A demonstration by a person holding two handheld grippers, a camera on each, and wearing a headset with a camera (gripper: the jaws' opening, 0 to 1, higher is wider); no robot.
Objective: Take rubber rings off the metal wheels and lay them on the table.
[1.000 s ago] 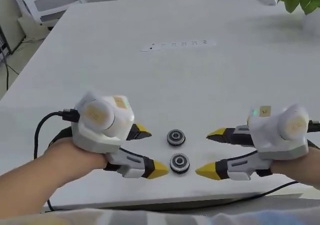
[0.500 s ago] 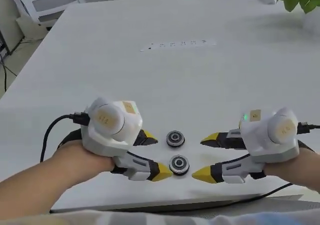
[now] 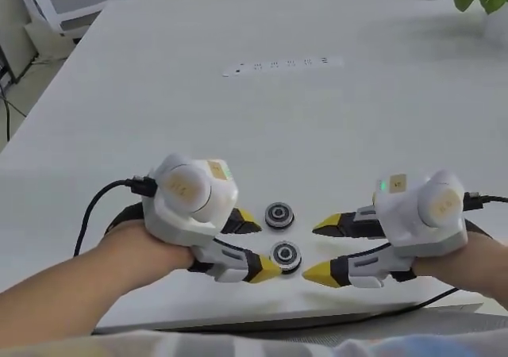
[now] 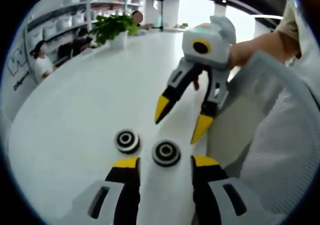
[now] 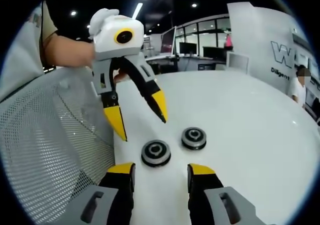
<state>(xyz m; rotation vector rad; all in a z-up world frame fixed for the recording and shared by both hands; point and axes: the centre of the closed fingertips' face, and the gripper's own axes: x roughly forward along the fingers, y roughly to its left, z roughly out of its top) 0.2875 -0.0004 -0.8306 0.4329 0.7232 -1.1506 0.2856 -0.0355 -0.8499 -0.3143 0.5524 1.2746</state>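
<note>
A small round metal wheel with a black rubber ring lies flat on the white tabletop, close to the front edge. Its hole faces up. A second wheel just like it lies flat right behind it, near but not touching. The two make a short line going away from the person. The left tool and the right tool point at each other from either side of the wheels. Each tool has its yellow-tipped jaws apart and holds nothing.
</note>
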